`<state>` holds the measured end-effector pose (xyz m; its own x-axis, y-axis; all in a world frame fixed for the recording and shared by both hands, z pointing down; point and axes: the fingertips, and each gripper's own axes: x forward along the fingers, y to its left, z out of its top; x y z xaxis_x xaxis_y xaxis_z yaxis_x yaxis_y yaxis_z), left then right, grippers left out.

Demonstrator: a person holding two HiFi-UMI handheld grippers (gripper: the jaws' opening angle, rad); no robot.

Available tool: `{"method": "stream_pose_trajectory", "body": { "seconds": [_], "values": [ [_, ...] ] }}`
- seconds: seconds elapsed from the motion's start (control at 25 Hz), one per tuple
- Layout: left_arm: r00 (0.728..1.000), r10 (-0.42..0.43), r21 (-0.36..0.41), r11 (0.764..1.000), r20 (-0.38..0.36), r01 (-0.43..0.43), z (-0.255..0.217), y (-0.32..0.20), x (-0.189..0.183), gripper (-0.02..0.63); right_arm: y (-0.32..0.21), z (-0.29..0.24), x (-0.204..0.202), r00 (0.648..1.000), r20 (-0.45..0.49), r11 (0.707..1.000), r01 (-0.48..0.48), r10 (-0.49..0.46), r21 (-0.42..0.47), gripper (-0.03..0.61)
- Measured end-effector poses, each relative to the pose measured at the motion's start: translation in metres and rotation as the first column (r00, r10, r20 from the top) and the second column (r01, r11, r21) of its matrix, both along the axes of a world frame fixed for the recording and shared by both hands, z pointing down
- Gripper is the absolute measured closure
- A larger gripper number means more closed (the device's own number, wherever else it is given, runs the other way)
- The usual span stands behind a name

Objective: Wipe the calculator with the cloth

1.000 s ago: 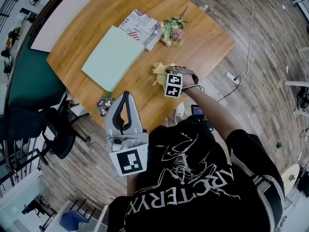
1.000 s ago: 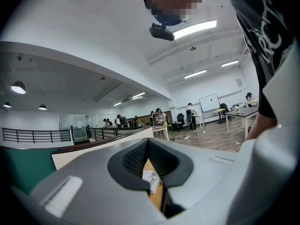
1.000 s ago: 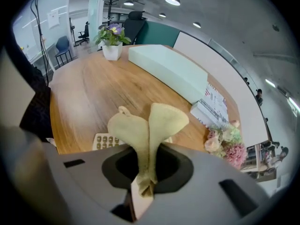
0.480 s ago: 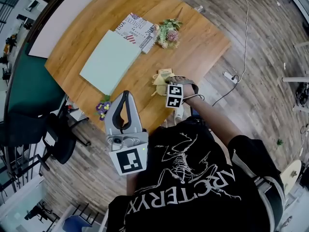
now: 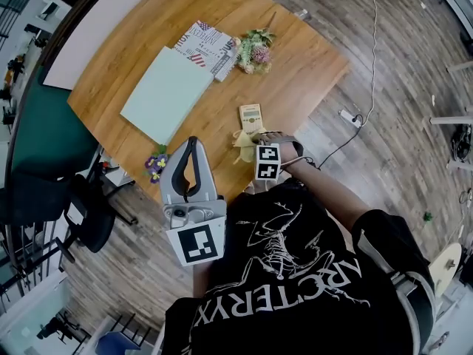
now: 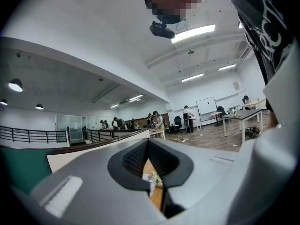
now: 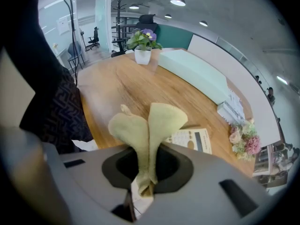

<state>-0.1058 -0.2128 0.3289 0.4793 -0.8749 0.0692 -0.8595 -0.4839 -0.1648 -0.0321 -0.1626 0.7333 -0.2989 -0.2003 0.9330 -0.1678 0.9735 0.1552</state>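
The beige calculator [image 5: 250,117] lies flat on the wooden table [image 5: 310,65], uncovered; the right gripper view shows it just beyond the cloth [image 7: 194,139]. My right gripper [image 5: 253,143] is shut on the yellow cloth [image 5: 243,137], at the table's near edge, just short of the calculator. The cloth [image 7: 150,123] stands up out of the jaws in two folded lobes. My left gripper [image 5: 190,148] is shut and empty, held close to my body over the near-left table edge. In its own view the left gripper [image 6: 152,191] shows only a slit of table.
A mint-green folder [image 5: 166,92] lies left of centre, with a patterned booklet [image 5: 209,44] and a flower bunch [image 5: 253,52] behind it. A small potted purple flower [image 5: 157,163] stands at the near-left edge. A power strip [image 5: 347,117] and cable lie on the floor to the right.
My right gripper has drawn the cloth back toward me, off the calculator, which now shows in full. The left gripper has stayed put.
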Motion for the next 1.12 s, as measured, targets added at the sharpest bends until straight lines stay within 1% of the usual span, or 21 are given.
{"method": "stream_pose_trajectory", "body": {
  "seconds": [0.24, 0.32, 0.4, 0.52, 0.6, 0.64, 0.72, 0.76, 0.8, 0.88, 0.92, 1.0, 1.12],
  "values": [
    [1.000, 0.012, 0.009, 1.000, 0.000, -0.012, -0.004, 0.004, 0.005, 0.604, 0.030, 0.012, -0.003, 0.999, -0.014, 0.997, 0.031, -0.032, -0.078, 0.525],
    [1.000, 0.012, 0.016, 1.000, -0.001, -0.012, -0.007, 0.006, 0.006, 0.604, 0.035, 0.018, -0.002, 0.999, -0.023, 0.995, 0.025, -0.028, -0.098, 0.525],
    [1.000, 0.011, 0.020, 1.000, -0.001, -0.011, -0.009, 0.010, 0.006, 0.604, 0.038, 0.018, -0.001, 1.000, -0.009, 0.994, 0.003, -0.004, -0.105, 0.525],
    [1.000, 0.005, 0.021, 1.000, 0.007, -0.005, -0.009, 0.013, 0.004, 0.604, 0.034, -0.002, 0.000, 0.995, 0.071, 0.995, -0.063, 0.069, -0.080, 0.525],
    [1.000, 0.001, 0.026, 1.000, 0.009, -0.001, -0.009, 0.013, 0.002, 0.604, 0.023, -0.030, 0.004, 0.977, 0.153, 0.989, -0.139, 0.146, -0.054, 0.525],
    [1.000, -0.001, 0.029, 1.000, 0.007, 0.001, -0.009, 0.012, 0.001, 0.604, 0.015, -0.048, 0.008, 0.961, 0.199, 0.982, -0.186, 0.190, -0.040, 0.525],
    [1.000, -0.004, 0.027, 1.000, 0.001, 0.004, -0.008, 0.011, 0.000, 0.604, -0.002, -0.086, 0.020, 0.914, 0.298, 0.958, -0.286, 0.277, -0.013, 0.525],
    [1.000, -0.004, 0.024, 1.000, 0.001, 0.004, -0.007, 0.011, 0.000, 0.604, -0.011, -0.106, 0.028, 0.881, 0.351, 0.941, -0.338, 0.317, -0.003, 0.525],
    [1.000, -0.002, 0.023, 1.000, 0.000, 0.002, -0.006, 0.011, 0.001, 0.604, -0.020, -0.127, 0.036, 0.840, 0.410, 0.921, -0.390, 0.354, 0.005, 0.525],
    [1.000, 0.004, 0.027, 1.000, -0.002, -0.004, -0.007, 0.010, 0.004, 0.604, -0.037, -0.174, 0.057, 0.735, 0.540, 0.868, -0.496, 0.410, 0.015, 0.525],
    [1.000, 0.007, 0.030, 1.000, -0.004, -0.007, -0.008, 0.009, 0.005, 0.604, -0.046, -0.200, 0.069, 0.677, 0.605, 0.839, -0.543, 0.419, 0.026, 0.525],
    [1.000, 0.010, 0.033, 0.999, -0.005, -0.010, -0.011, 0.007, 0.008, 0.604, -0.059, -0.252, 0.094, 0.567, 0.720, 0.777, -0.627, 0.400, 0.062, 0.525],
    [1.000, 0.013, 0.048, 0.999, -0.007, -0.012, -0.017, 0.002, 0.011, 0.604, -0.068, -0.329, 0.128, 0.417, 0.857, 0.676, -0.728, 0.303, 0.115, 0.525]
  ]
}}
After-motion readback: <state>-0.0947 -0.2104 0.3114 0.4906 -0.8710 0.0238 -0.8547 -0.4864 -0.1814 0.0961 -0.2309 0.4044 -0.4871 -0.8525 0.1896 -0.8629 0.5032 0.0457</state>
